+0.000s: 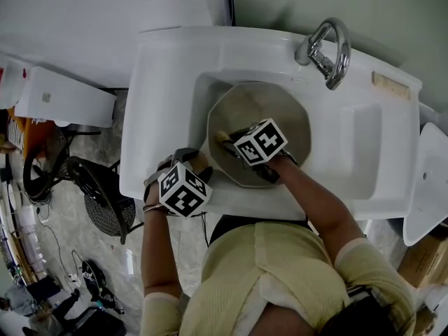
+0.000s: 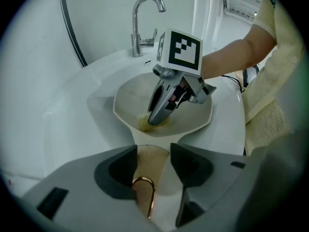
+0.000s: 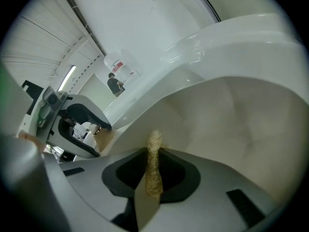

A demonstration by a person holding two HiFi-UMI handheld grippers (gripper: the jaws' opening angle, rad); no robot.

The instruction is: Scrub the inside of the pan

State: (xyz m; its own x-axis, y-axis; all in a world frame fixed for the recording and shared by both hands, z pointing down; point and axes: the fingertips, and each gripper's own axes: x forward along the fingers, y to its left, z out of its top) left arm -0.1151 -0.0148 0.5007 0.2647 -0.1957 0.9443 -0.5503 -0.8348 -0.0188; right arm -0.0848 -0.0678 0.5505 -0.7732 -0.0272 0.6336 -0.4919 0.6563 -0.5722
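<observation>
Pan (image 1: 276, 107) sits in the white sink (image 1: 364, 145), below the faucet (image 1: 329, 47). Right tongs (image 3: 153, 152) are clamped on a thin yellowish scrubber (image 3: 154, 141), whose tip touches the inside of the pan on the side nearest the handle (image 2: 144, 197). Left tongs (image 2: 153, 152) stand wide apart at the sink's front rim. The handle, with its copper loop, lies between them unsqueezed.

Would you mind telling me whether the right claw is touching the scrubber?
Touching. The right gripper view shows the right claw shut on the scrubber, which is pinched flat between its jaws.
</observation>
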